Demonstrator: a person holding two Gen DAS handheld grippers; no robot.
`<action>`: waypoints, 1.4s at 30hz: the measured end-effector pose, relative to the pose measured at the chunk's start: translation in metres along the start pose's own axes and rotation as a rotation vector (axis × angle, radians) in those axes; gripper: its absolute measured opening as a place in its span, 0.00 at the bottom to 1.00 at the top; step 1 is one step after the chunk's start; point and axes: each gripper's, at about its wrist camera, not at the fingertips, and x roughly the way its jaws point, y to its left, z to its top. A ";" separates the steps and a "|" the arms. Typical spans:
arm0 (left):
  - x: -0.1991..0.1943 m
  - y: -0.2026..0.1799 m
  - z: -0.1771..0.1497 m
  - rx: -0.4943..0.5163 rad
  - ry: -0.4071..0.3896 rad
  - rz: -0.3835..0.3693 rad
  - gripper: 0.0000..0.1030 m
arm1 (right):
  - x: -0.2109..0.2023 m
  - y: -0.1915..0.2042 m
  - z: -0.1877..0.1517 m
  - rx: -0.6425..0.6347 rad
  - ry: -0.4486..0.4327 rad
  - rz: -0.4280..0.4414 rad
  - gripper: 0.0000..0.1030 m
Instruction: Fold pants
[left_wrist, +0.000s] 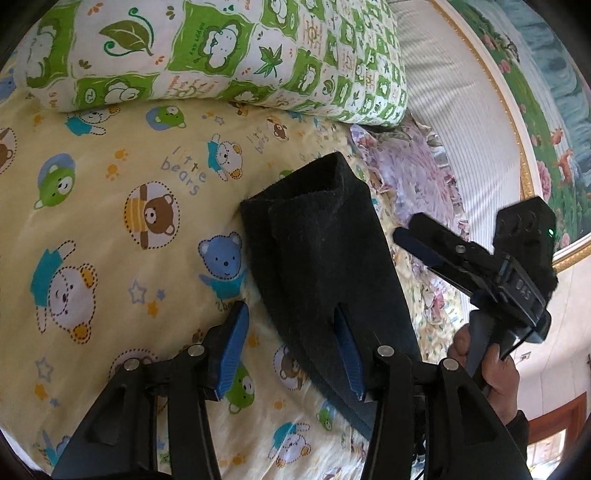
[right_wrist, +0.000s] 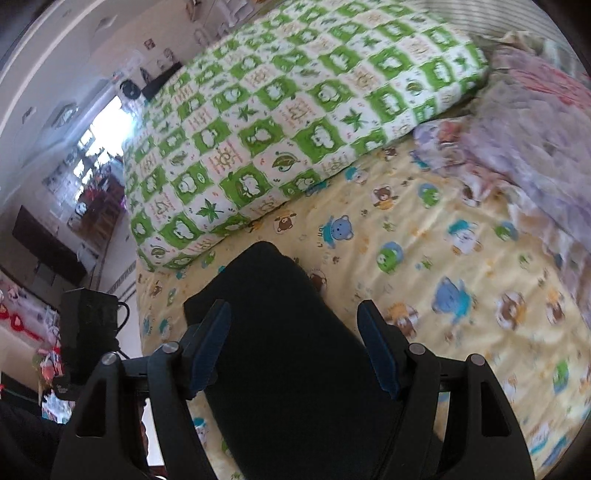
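On the bed (left_wrist: 110, 229), folded pants (left_wrist: 325, 273) are lying flat; both tongs (left_wrist: 291, 350) (right_wrist: 295, 343) are hanging wide, gripping nothing.

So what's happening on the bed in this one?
A person with a gripper in each hand is folding dark pants on a bear-print sheet. The pants lie in a narrow folded strip near a green checked pillow. The left gripper is open, one finger over the fabric. The right gripper is open too, straddling the strip. Neither one is gripping the cloth.
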 end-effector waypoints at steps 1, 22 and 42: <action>0.001 -0.001 0.001 0.000 -0.006 -0.002 0.47 | 0.008 0.000 0.003 -0.006 0.025 0.009 0.70; -0.004 -0.047 -0.003 0.071 -0.025 -0.073 0.11 | -0.006 -0.008 -0.009 0.090 -0.037 0.117 0.21; -0.025 -0.162 -0.079 0.320 0.042 -0.252 0.11 | -0.156 -0.040 -0.102 0.303 -0.360 0.197 0.21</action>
